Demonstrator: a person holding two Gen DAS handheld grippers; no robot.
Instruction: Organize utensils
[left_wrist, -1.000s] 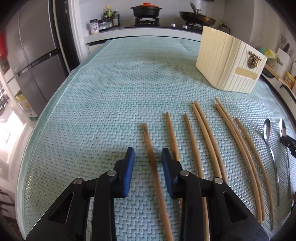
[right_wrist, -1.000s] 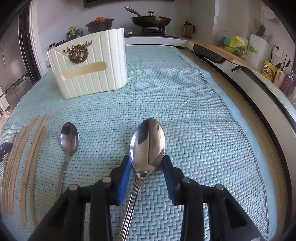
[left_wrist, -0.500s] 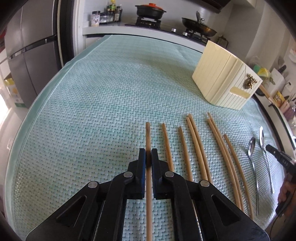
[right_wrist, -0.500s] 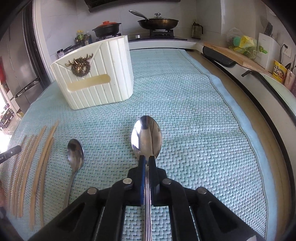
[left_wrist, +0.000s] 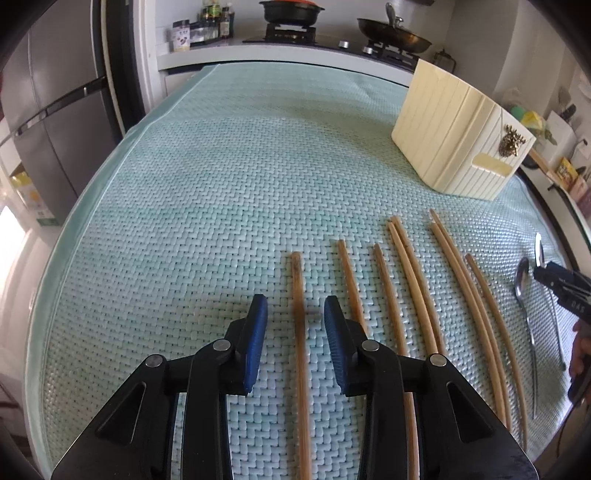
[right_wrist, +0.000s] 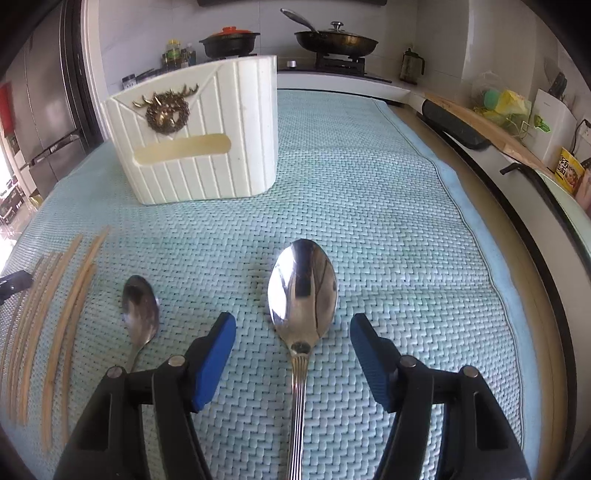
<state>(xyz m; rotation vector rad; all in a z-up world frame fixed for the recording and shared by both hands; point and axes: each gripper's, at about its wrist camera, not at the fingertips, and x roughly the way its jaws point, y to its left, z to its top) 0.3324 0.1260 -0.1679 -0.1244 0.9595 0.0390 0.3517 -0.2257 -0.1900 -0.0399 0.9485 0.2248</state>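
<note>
My left gripper (left_wrist: 295, 314) has its jaws apart; they have just been opening, and one chopstick (left_wrist: 298, 332) lies between the blue pads, touching neither. Right of that jaw gap I count seven more chopsticks on the mat (left_wrist: 203, 203): two singles (left_wrist: 347, 273), a close pair (left_wrist: 410, 273), another close pair (left_wrist: 458, 273), and one further single, eight in all. Beyond them lie two spoons, near my right gripper's tip at the frame edge.

My right gripper (right_wrist: 293, 334) also stands wide, its jaws having just opened. The big spoon (right_wrist: 302, 291) lies on the mat between the pads, bowl ahead of them, handle running back under the jaws, clear of both. The small spoon (right_wrist: 140, 314) lies just left of the left pad. One white holder (right_wrist: 199, 140) stands upright ahead and left of the jaws, well apart from the spoons.
</note>
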